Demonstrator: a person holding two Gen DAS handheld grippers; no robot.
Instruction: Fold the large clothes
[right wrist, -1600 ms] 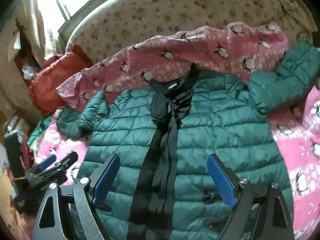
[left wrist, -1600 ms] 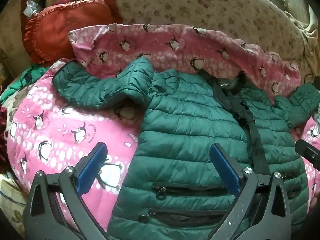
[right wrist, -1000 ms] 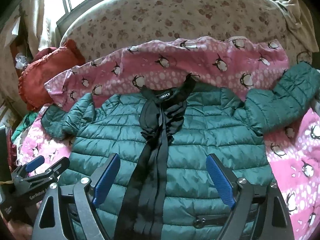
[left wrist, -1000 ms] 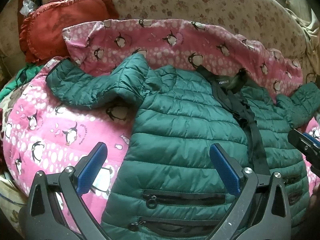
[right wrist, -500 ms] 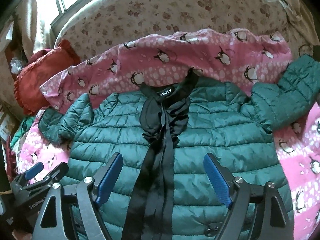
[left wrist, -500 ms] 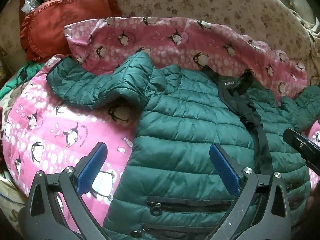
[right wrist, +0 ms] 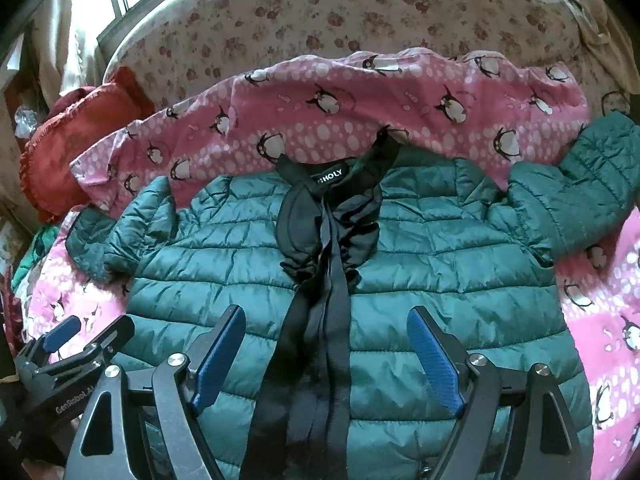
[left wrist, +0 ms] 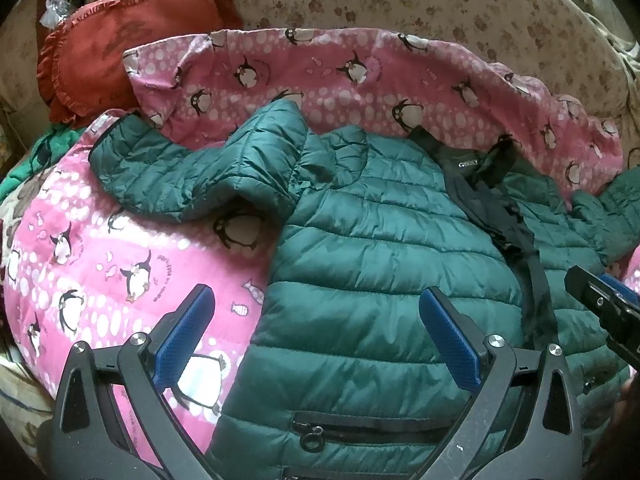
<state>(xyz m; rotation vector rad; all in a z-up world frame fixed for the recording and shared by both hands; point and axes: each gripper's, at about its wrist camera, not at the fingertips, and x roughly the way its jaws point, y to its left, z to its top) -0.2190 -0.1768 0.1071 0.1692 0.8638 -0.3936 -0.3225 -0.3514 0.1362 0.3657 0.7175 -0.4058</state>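
A dark green quilted jacket point(left wrist: 380, 248) lies spread face up on a pink penguin blanket point(left wrist: 120, 248), also in the right wrist view point(right wrist: 440, 280). A black collar and ribbon point(right wrist: 324, 280) run down its middle. Its left sleeve point(left wrist: 180, 176) lies out bent to the left, its right sleeve point(right wrist: 572, 204) out to the right. My left gripper point(left wrist: 316, 320) is open and empty above the jacket's lower left side. My right gripper point(right wrist: 326, 340) is open and empty above the ribbon. Each gripper shows in the other's view, the left point(right wrist: 80, 340) and the right point(left wrist: 600, 300).
The blanket covers a sofa with a flowered beige back point(right wrist: 360, 12). A red ruffled cushion point(left wrist: 120, 52) lies at the back left. Green cloth point(left wrist: 44, 152) lies at the left edge. A zip pocket point(left wrist: 360, 428) sits low on the jacket.
Both grippers have drifted slightly over the jacket and stayed open. The jacket has not moved.
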